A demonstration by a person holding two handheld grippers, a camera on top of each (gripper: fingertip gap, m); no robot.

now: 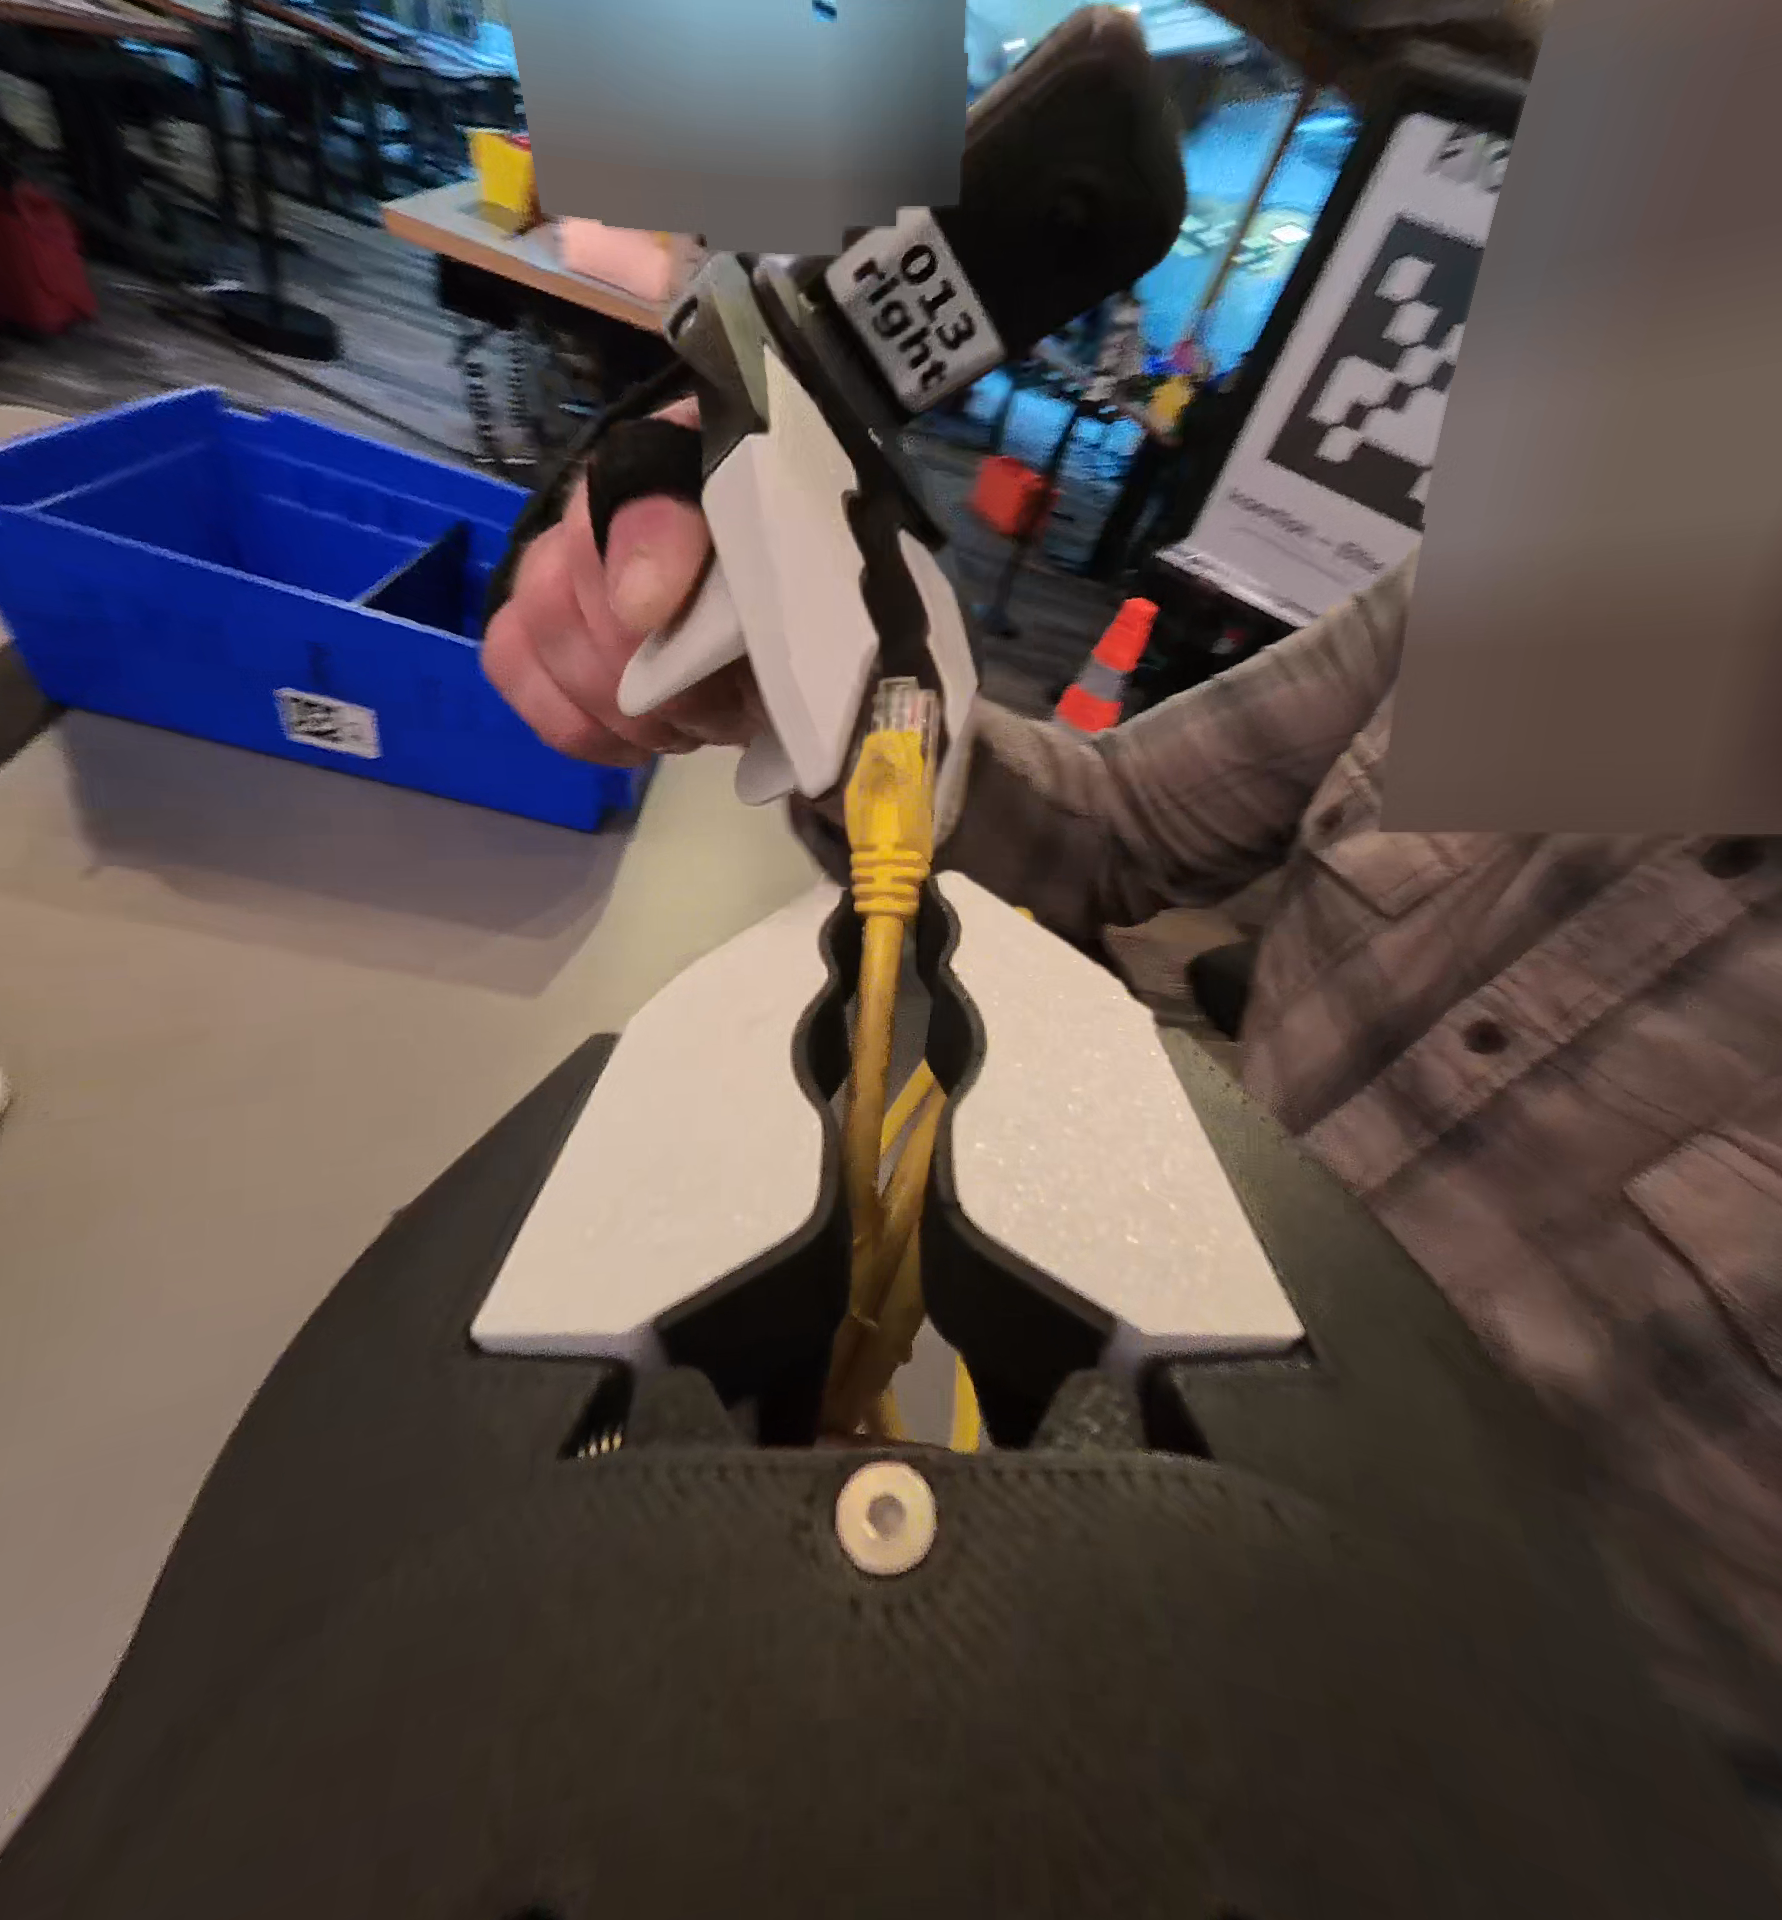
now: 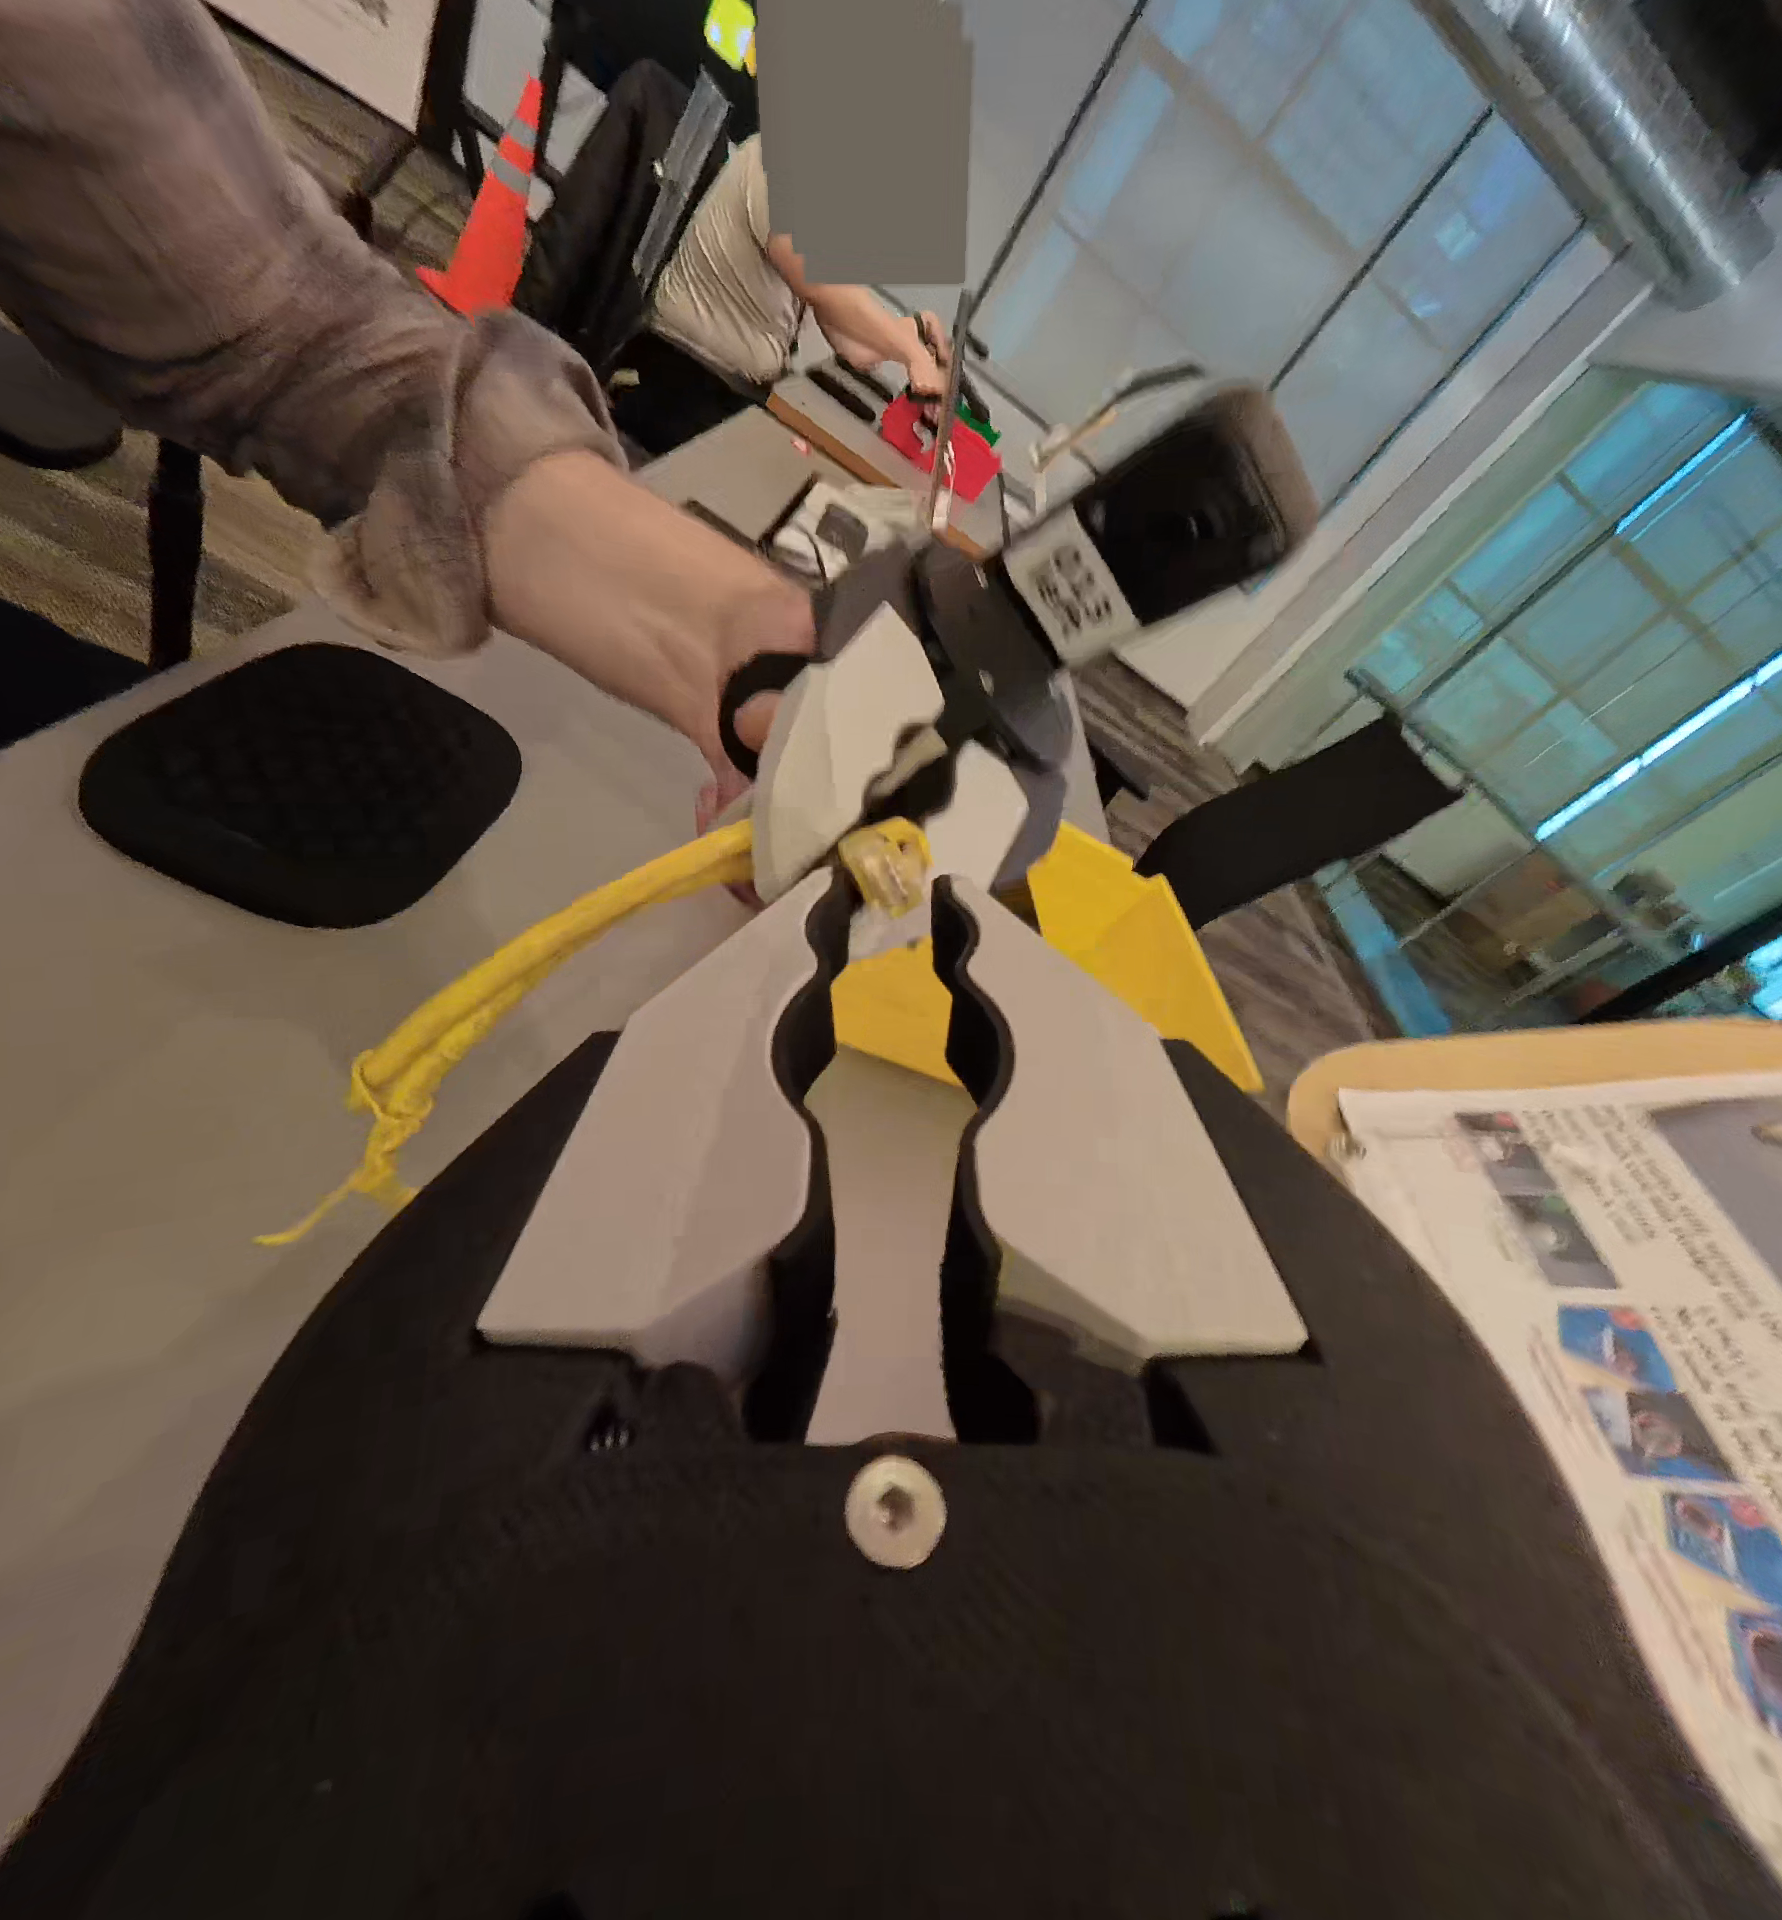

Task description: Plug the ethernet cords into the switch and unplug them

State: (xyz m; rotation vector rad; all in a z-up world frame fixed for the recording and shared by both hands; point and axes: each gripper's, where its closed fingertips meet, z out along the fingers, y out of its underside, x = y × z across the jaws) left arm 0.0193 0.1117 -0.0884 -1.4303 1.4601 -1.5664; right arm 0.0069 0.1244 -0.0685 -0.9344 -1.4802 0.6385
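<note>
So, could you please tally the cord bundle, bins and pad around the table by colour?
Yellow: 2 (cord bundle, yellow bin)
Blue: 1 (blue bin)
Black: 1 (pad)
Total: 4

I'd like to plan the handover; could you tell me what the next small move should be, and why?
Probably shut the right gripper on the plug. Its jaws stand open with the plug's clear tip between their tips, while the left gripper is shut on the yellow cord just behind the plug. No switch is in view, so securing the plug seems to come first.
</note>
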